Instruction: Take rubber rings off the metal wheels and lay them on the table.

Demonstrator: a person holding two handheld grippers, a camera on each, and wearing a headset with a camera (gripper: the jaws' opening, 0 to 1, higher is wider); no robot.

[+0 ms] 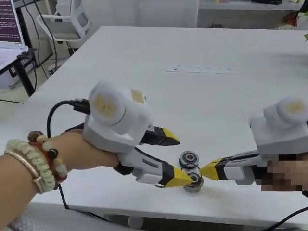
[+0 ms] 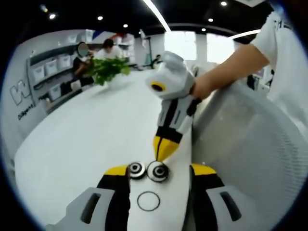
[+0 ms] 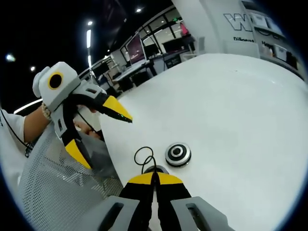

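Brace the wheel (image 1: 195,183) at the lower middle of the head view with your left gripper (image 3: 103,136) before you pull, or it will likely skate across the table (image 1: 159,86). That gripper's jaws are spread wide. In its own view both wheels sit between the yellow tips, about level with them.

Your right gripper (image 3: 154,178) has its jaws pressed together, tips down on the near edge of that wheel at the bottom centre of its view. Whether they have any rubber pinched I cannot tell. Work a tip under the rubber, then lift up and away rather than dragging sideways.

The second wheel (image 1: 188,159) lies just above the first in the head view, close beside it. One loose ring (image 2: 148,192) lies flat on the table, low in the left gripper view, between the spread jaws.
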